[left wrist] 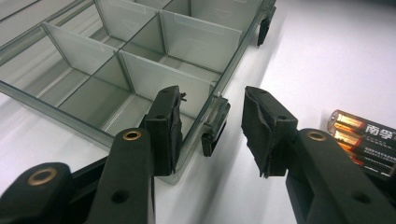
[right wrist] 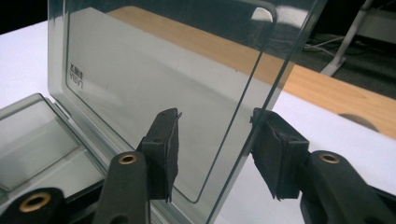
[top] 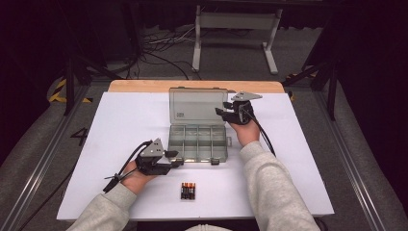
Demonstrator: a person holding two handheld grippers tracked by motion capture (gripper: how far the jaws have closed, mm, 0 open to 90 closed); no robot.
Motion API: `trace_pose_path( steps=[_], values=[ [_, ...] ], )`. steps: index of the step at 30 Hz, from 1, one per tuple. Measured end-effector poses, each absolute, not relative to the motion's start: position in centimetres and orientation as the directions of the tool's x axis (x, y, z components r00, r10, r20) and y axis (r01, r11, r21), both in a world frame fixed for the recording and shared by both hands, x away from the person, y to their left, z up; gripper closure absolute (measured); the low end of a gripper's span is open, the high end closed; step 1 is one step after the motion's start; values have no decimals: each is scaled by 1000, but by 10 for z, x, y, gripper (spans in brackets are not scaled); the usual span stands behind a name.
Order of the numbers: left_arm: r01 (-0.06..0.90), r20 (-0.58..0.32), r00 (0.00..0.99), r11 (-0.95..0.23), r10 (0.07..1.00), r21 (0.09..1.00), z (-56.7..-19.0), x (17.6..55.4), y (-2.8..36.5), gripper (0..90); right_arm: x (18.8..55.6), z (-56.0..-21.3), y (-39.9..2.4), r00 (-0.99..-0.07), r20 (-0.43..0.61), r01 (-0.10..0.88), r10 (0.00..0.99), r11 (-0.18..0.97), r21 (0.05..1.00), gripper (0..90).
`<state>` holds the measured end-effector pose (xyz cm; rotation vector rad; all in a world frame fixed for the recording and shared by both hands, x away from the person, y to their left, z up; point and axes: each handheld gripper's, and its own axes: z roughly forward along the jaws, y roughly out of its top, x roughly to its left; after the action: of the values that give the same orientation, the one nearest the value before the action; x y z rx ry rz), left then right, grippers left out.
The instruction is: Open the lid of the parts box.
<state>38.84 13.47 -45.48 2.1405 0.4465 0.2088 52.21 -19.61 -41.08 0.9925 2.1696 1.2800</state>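
A clear grey compartment box (top: 197, 143) lies at the table's middle with its lid (top: 197, 105) standing up at the back. My left gripper (top: 176, 158) is at the box's front left corner. In the left gripper view the left gripper (left wrist: 211, 94) is open astride the front wall (left wrist: 227, 70) and its latch (left wrist: 214, 127), one pad over a compartment and one outside. My right gripper (top: 221, 110) is at the lid's right edge. In the right gripper view the right gripper (right wrist: 215, 114) is open with the lid (right wrist: 154, 70) edge between the pads, a gap on the outer side.
A small pack of batteries (top: 188, 190) lies near the front edge of the white table cover (top: 120, 125), also beside my left jaws as batteries (left wrist: 362, 135). A bare wooden strip (top: 144, 86) runs along the table's far edge. A white stand (top: 235, 33) and cables sit on the floor beyond.
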Motion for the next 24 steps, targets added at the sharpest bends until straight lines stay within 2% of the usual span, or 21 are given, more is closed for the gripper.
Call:
trace_pose_path(
  steps=[13, 24],
  values=[
    [240, -24, 921, -517, 390, 822, -455, 389, 137, 555, 530, -425, -199, -654, 77, 423, 753, 279, 862, 439],
    [242, -27, 923, -524, 384, 817, -454, 388, 136, 548, 534, -433, -199, -657, 102, 454, 747, 284, 844, 417]
  ],
)
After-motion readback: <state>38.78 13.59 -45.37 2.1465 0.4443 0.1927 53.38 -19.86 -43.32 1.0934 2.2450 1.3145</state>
